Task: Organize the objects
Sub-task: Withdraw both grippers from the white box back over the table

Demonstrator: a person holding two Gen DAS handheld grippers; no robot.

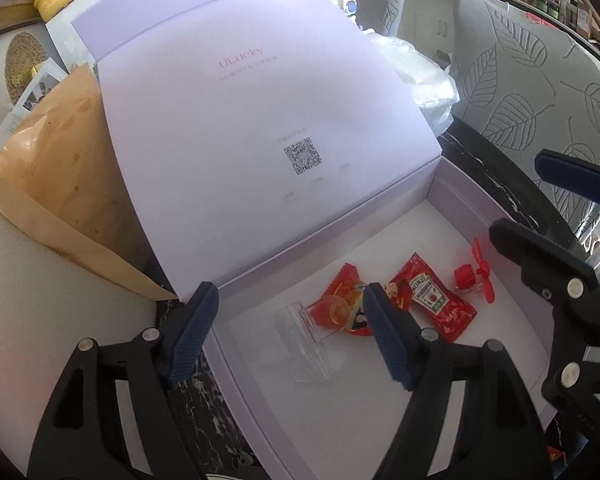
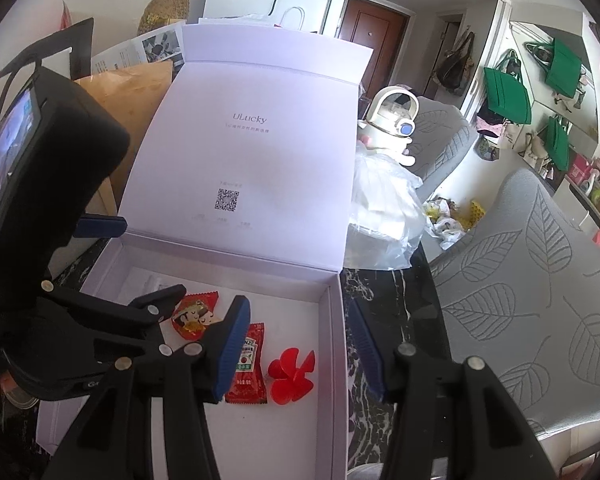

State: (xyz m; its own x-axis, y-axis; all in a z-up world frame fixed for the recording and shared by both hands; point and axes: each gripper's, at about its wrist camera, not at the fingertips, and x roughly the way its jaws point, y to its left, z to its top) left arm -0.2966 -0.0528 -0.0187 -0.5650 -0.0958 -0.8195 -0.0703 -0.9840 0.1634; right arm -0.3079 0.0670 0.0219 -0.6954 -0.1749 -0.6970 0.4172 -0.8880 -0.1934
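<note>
left claw (image 1: 290, 330) is spread wide, nothing clamped; the clear plastic cup (image 1: 306, 338) lies on its side on the floor of the lilac gift box (image 1: 452, 184), between the pads but untouched. its long axis runs across the box, mouth toward the near-left wall, base against the red candy wrapper (image 1: 342, 298). risk: cup rolls, or a pad snags the heinz ketchup sachet (image 1: 432, 298). right claw (image 2: 298, 354) straddles the box's right wall, parted, empty.
</note>
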